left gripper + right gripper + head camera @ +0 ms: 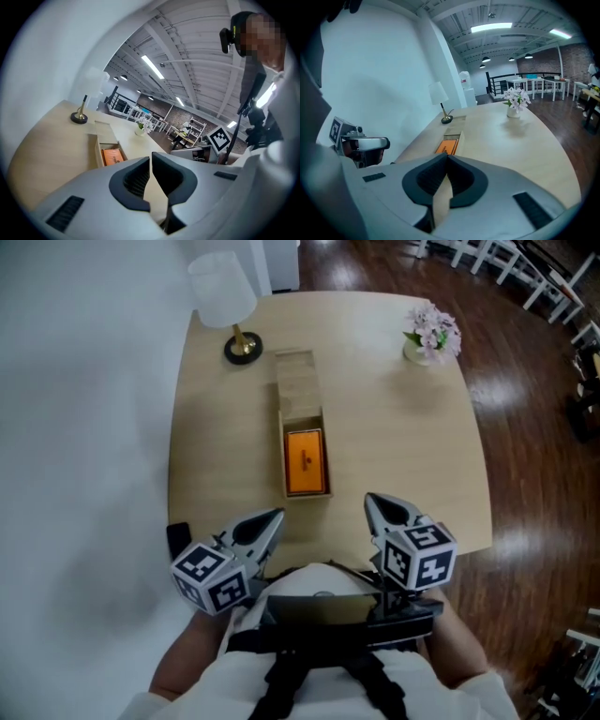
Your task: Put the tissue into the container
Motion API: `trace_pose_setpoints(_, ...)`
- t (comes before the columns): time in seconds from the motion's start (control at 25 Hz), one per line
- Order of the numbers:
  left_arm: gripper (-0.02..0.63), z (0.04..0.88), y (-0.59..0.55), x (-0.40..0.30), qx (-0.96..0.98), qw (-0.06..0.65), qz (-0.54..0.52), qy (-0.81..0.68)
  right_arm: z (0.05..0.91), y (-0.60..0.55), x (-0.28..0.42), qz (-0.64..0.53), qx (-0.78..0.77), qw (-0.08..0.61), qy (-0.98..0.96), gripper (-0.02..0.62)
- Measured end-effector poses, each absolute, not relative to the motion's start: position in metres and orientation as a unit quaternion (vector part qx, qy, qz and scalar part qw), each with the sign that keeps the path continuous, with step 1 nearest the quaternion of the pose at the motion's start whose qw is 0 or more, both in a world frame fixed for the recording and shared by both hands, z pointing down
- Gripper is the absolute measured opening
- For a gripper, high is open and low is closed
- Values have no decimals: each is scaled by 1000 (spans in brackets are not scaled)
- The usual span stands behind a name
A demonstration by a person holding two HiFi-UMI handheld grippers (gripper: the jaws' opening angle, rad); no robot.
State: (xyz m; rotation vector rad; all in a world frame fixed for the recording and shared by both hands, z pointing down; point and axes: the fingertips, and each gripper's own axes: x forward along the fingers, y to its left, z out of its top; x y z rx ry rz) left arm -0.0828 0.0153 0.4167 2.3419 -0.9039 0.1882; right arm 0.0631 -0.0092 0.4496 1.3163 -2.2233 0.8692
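Note:
A long wooden container (282, 460) lies in the middle of the light wooden table (403, 456), its sliding lid (296, 381) pushed toward the far end. An orange tissue pack (306, 461) lies flat in the open near half. It also shows in the left gripper view as the orange pack (112, 157) and in the right gripper view as the orange pack (448, 145). My left gripper (278, 515) hovers at the table's near edge, left of the container, shut and empty. My right gripper (368, 497) hovers to the container's right, also shut with nothing between its jaws.
A white-shaded lamp (225, 296) on a dark round base stands at the far left corner. A small vase of pink flowers (431, 334) sits at the far right. A small black object (177, 538) lies at the near left edge. Dark wooden floor surrounds the table.

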Motion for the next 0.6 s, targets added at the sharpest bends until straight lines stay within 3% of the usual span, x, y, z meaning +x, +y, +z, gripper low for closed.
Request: trace_pose_setpoints(0.6, 8, 417, 33, -53, 885, 317, 92, -329, 423, 11, 79, 261, 445, 220, -828, 2)
